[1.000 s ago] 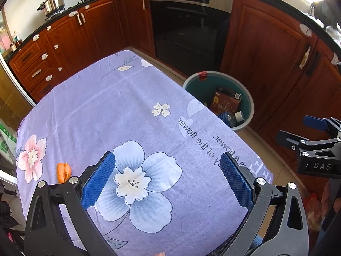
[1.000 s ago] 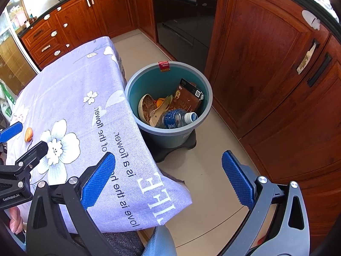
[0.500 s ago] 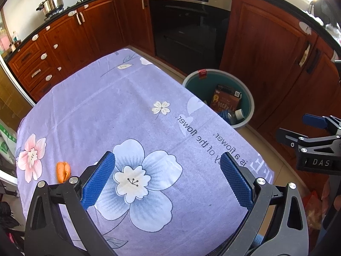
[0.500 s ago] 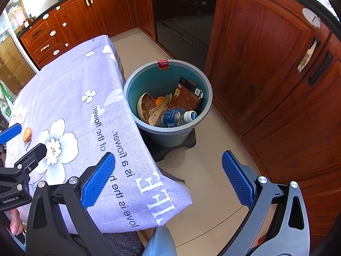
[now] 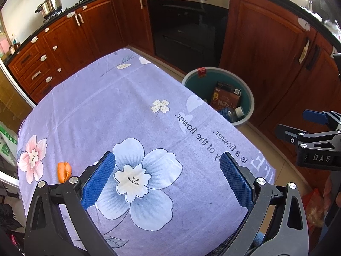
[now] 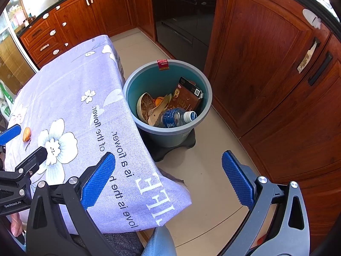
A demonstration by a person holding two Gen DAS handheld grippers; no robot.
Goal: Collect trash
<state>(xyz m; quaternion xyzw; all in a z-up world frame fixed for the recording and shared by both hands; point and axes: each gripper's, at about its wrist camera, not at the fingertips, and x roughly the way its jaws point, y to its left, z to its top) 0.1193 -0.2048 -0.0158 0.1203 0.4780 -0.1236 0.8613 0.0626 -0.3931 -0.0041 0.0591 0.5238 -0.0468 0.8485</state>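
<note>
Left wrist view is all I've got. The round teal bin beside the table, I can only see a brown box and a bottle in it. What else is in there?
Observer: From the right wrist view, the round teal bin also holds a tan bowl-shaped husk against its left wall.
Operator: Anything orange in the bin?
Observer: Yes, a small orange scrap sits between that husk and the brown snack box.
Operator: What's under the bin?
Observer: A black base on the tile floor.
</note>
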